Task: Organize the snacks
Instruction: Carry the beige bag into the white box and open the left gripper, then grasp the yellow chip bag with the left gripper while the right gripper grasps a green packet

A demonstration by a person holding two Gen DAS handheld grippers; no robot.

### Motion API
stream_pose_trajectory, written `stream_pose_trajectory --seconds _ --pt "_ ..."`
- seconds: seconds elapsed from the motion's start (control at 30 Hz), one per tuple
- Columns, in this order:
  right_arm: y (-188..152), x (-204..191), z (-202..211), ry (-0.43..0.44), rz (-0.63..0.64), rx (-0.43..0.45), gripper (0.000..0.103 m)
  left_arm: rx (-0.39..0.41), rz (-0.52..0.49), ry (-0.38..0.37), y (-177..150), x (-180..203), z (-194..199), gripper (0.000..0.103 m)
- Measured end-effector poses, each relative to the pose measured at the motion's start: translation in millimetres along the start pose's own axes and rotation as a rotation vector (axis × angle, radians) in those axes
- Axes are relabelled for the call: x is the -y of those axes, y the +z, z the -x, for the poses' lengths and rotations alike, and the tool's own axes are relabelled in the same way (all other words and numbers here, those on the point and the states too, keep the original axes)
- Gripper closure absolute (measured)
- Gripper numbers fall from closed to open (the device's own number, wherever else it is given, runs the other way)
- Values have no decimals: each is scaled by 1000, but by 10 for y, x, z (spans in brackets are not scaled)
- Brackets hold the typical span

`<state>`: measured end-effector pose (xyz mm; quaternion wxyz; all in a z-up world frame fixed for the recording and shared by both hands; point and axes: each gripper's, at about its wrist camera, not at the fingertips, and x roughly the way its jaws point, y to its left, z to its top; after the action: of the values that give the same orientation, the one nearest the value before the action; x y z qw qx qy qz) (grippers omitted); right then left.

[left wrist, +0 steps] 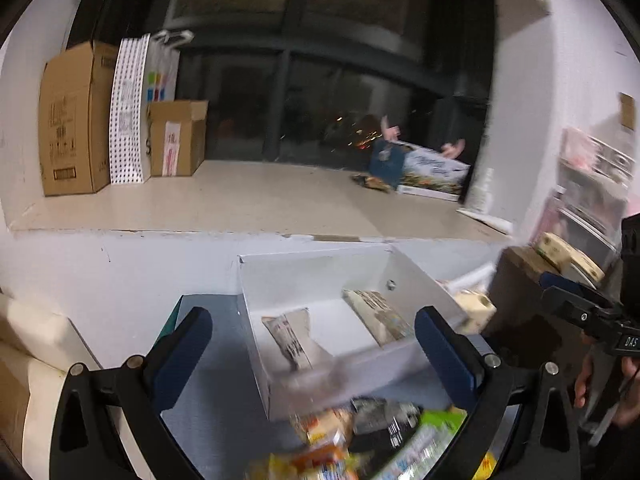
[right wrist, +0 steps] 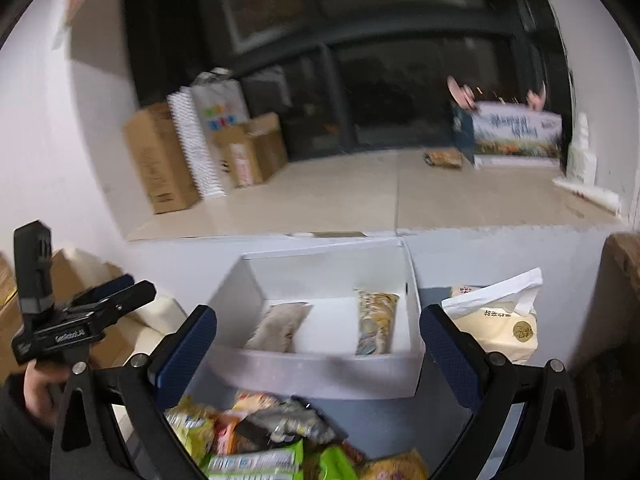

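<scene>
A white open box (left wrist: 256, 276) (right wrist: 332, 380) stands on a grey table top. Two snack packets lie in it: a pale one (left wrist: 290, 338) (right wrist: 278, 326) on the left and a patterned one (left wrist: 378, 316) (right wrist: 376, 322) on the right. A pile of mixed snack packets (left wrist: 360, 440) (right wrist: 264, 436) lies in front of the box. My left gripper (left wrist: 314, 340) is open and empty above the pile. My right gripper (right wrist: 318, 344) is open and empty above the pile too. Each gripper shows at the edge of the other's view, the right one (left wrist: 580, 304) and the left one (right wrist: 108, 292).
A tissue pack (right wrist: 496, 320) (left wrist: 478, 308) stands right of the box. A wide ledge (left wrist: 240, 204) behind the table holds cardboard boxes (left wrist: 72, 120) at left and a printed carton (left wrist: 432, 172) at right. Cardboard boxes (right wrist: 12, 308) stand at the left.
</scene>
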<state>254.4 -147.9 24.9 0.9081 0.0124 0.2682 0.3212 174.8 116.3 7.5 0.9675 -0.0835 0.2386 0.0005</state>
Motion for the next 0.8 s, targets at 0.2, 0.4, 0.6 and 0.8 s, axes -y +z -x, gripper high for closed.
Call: stream_pose_trajectory --seconds 0.2,0.4,0.6,0.8 --pt "-601 -213 548 42 9 -1 0 -20 7 -51 -550 78 547 0" --pt "-1199 -319 904 94 -58 -43 0 -138 43 -47 -1111 32 632 0" --pt "-1387 -444 1155 82 -13 -22 0 -276 110 -73 -1402 -69 267 0" --pt "-1422 -443 1214 68 -15 -18 0 -351 96 -37 -1430 -77 -257 0"
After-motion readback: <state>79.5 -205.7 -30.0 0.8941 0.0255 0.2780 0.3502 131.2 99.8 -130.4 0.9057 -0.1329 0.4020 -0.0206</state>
